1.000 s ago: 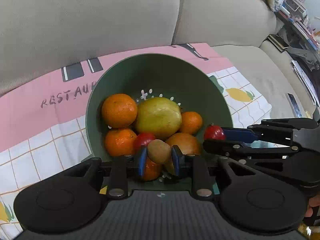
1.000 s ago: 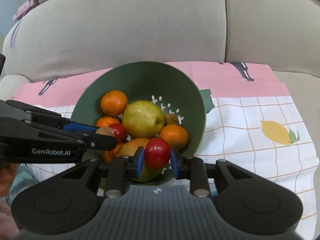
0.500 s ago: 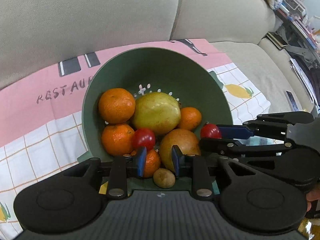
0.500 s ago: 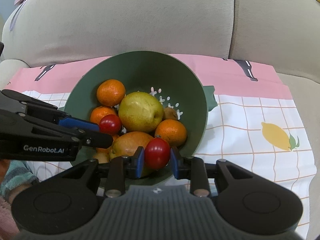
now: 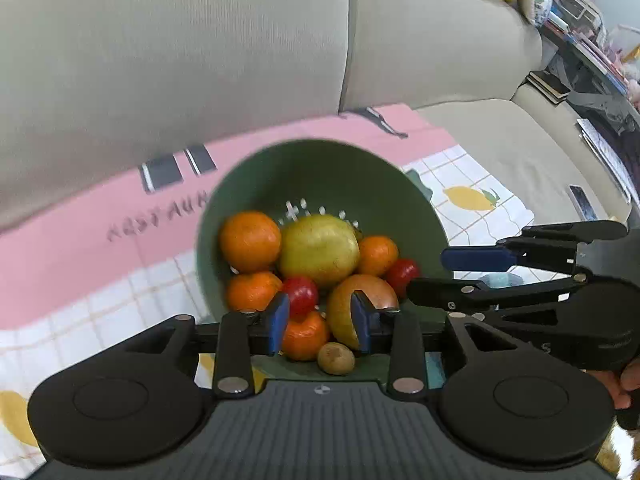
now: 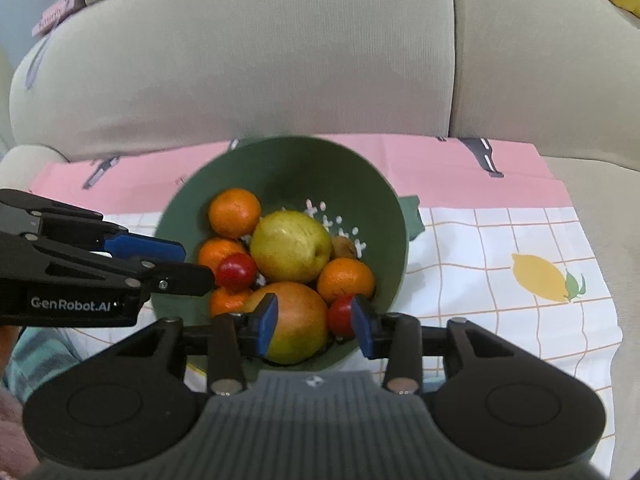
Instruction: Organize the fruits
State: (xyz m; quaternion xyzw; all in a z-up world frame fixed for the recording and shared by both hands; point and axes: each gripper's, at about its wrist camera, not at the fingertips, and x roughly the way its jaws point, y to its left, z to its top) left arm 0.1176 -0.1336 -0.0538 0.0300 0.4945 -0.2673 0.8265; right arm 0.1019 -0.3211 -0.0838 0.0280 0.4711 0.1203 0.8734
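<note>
A green colander bowl [image 5: 320, 168] [image 6: 288, 164] on a patterned cloth holds several oranges, a yellow-green pear [image 5: 318, 246] [image 6: 292, 246], a large orange-yellow fruit [image 5: 362, 304] [image 6: 298, 320], two red tomatoes [image 5: 300, 294] [image 5: 402, 272] and a small brown kiwi [image 5: 336, 358]. My left gripper [image 5: 320, 322] is open and empty above the bowl's near rim. My right gripper [image 6: 314, 322] is open and empty; the tomato [image 6: 340, 316] it let go lies in the bowl by its right finger.
The cloth [image 6: 520, 240], pink at the back and white checked with lemon prints, lies on a beige sofa seat [image 5: 500, 140]. Sofa back cushions [image 6: 280, 60] rise behind the bowl. A cluttered table [image 5: 592, 52] stands far right.
My left gripper dropped the kiwi into the bowl and opened wider. My right gripper opened and released the red tomato into the bowl. Both grippers pulled back and up.
</note>
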